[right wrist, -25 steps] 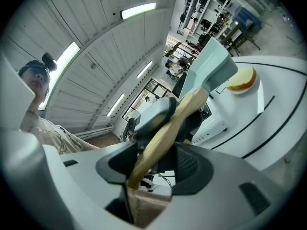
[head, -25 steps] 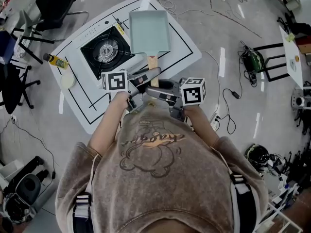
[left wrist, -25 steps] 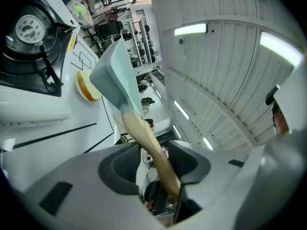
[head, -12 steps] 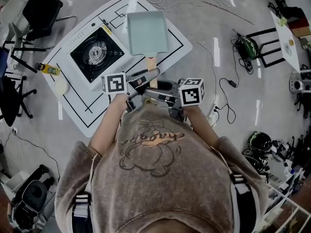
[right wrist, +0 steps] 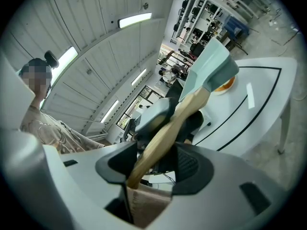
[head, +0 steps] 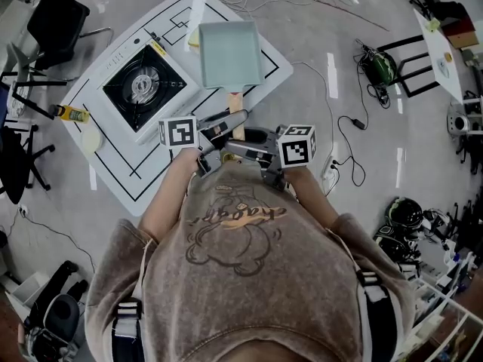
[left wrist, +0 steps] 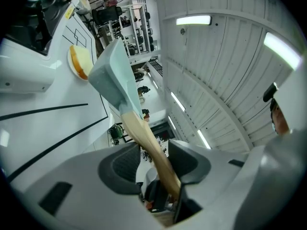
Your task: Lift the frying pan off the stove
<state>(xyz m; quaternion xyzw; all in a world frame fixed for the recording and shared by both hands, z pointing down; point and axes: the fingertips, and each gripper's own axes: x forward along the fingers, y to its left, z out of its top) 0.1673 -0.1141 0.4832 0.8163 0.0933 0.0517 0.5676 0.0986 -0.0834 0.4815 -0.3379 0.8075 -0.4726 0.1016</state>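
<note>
Pale mint frying pan (head: 230,53), square with a flat matte floor and low walls, sits in the upper middle of the head view. It's off the stove (head: 143,87) already: the black burner in its white box is to the pan's left, with a clear gap, and the pan is over the white lined mat (head: 279,70). The light wooden handle (head: 236,105) runs straight down the frame to the two tools, so the long axis points right at the person. The left gripper (head: 231,119) comes in from the left and the right gripper (head: 232,143) from the right, with the left one a bit nearer the pan body.

Left gripper view: the jaws of the left gripper (left wrist: 160,153) are partway closed with the handle (left wrist: 146,138) pinched between the ribbed dark pads. The pan (left wrist: 112,80) is up ahead, the stove (left wrist: 21,73) at the left edge.

Right gripper view: the right gripper (right wrist: 156,164) is much the same, clamped on the butt end of the handle (right wrist: 168,131), pan (right wrist: 208,66) at upper right.

I'd guess the lift is basically done, and all that weight out front will want to tip it down
</note>
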